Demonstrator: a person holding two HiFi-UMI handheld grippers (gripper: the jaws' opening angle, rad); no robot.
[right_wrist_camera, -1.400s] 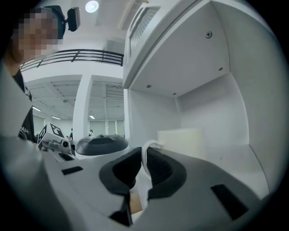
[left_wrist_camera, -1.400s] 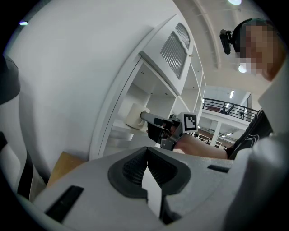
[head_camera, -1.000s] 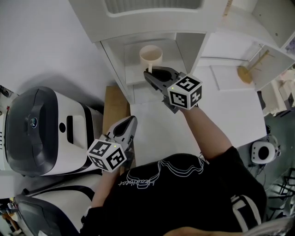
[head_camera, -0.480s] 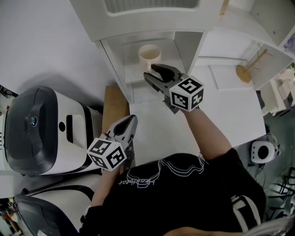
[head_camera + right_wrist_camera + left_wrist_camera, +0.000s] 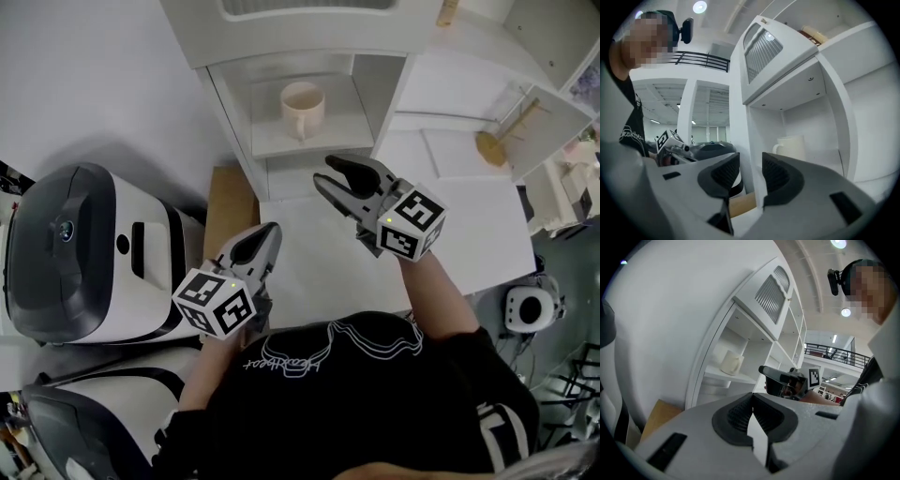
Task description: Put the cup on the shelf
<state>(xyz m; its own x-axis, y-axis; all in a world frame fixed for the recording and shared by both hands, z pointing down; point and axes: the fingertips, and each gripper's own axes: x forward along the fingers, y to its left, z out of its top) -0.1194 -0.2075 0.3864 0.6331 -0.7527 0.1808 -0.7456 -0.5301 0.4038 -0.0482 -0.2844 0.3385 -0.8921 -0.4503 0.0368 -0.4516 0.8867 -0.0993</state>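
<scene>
A cream cup [image 5: 303, 105] stands upright on the white shelf [image 5: 349, 134], its handle toward me; it also shows in the left gripper view [image 5: 732, 363] and the right gripper view [image 5: 793, 146]. My right gripper [image 5: 325, 173] hovers in front of and below the shelf, clear of the cup. Its jaws stand apart and are closing, with nothing between them [image 5: 750, 164]. My left gripper [image 5: 265, 232] is shut and empty near the table's left edge, its pads meeting [image 5: 752, 401].
A big white and dark grey machine [image 5: 75, 253] fills the left. A wooden board [image 5: 230, 202] lies between it and the shelf unit. On a shelf at the right rests a wooden brush [image 5: 502, 141]. The white table [image 5: 319, 253] lies under both grippers.
My right gripper has let go of the cup's handle, opened, and drawn back toward me out of the shelf. The cup stays on the shelf. The left gripper has barely moved.
</scene>
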